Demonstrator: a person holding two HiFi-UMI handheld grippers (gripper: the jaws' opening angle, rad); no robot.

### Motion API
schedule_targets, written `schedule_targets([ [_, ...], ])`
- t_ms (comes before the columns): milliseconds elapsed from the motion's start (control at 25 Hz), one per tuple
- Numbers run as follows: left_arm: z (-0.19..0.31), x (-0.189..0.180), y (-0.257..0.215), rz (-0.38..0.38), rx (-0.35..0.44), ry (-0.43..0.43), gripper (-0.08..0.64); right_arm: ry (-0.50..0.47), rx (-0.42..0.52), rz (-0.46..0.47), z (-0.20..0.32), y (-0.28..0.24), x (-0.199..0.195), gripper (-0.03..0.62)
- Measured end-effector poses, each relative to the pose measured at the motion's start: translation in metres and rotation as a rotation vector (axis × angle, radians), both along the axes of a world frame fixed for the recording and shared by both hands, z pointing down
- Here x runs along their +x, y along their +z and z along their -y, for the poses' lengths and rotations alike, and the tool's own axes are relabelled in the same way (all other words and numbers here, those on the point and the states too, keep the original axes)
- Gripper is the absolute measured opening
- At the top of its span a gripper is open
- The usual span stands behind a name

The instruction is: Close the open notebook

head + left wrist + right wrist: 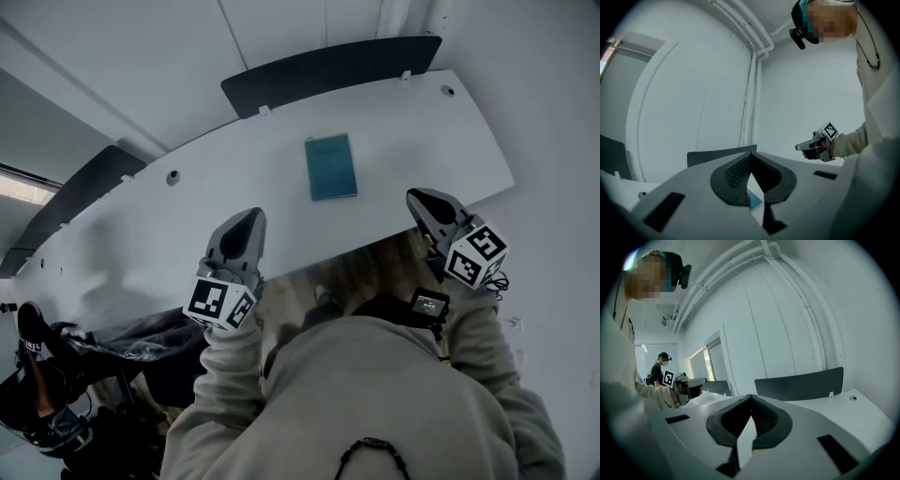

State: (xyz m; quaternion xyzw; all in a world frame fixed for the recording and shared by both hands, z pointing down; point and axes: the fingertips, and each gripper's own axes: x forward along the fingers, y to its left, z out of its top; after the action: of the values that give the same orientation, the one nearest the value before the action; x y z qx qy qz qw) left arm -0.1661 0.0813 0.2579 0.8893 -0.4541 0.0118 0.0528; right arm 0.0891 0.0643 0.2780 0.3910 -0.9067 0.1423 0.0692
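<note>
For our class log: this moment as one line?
notebook: closed, on table | left hand-held gripper: shut, empty | right hand-held gripper: shut, empty

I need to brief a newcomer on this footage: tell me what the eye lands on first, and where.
A teal notebook lies closed and alone near the middle of the white table, the only colour in the head view. Nearer the person, the left claw and the right claw hover at the table's near edge, both shut and empty, one to each side of the notebook.
</note>
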Motion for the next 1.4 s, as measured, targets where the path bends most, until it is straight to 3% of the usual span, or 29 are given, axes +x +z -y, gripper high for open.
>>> schedule_targets([
  [160, 0.023, 0.009, -0.001, -0.021, -0.018, 0.012, 0.0, -0.025, -0.007, -0.003, 0.021, -0.006, -0.009, 0.018],
  [360, 0.034, 0.015, 0.017, -0.144, -0.091, -0.041, 0.0, -0.063, -0.006, 0.003, 0.06, -0.008, -0.007, 0.018],
  [640, 0.058, 0.038, 0.012, -0.058, -0.08, -0.05, 0.0, -0.147, 0.012, 0.005, 0.096, -0.024, -0.011, 0.018],
  [840, 0.069, 0.061, 0.011, -0.078, -0.121, -0.041, 0.0, -0.212, -0.009, -0.009, 0.108, -0.018, -0.011, 0.018],
  [1000, 0.075, 0.063, 0.012, -0.023, -0.118, -0.061, 0.0, -0.222, -0.033, 0.023, 0.124, -0.009, -0.002, 0.018],
  [1400, 0.106, 0.079, 0.022, 0.027, -0.155, -0.119, 0.0, -0.272, -0.114, 0.054, 0.149, 0.03, 0.02, 0.018],
])
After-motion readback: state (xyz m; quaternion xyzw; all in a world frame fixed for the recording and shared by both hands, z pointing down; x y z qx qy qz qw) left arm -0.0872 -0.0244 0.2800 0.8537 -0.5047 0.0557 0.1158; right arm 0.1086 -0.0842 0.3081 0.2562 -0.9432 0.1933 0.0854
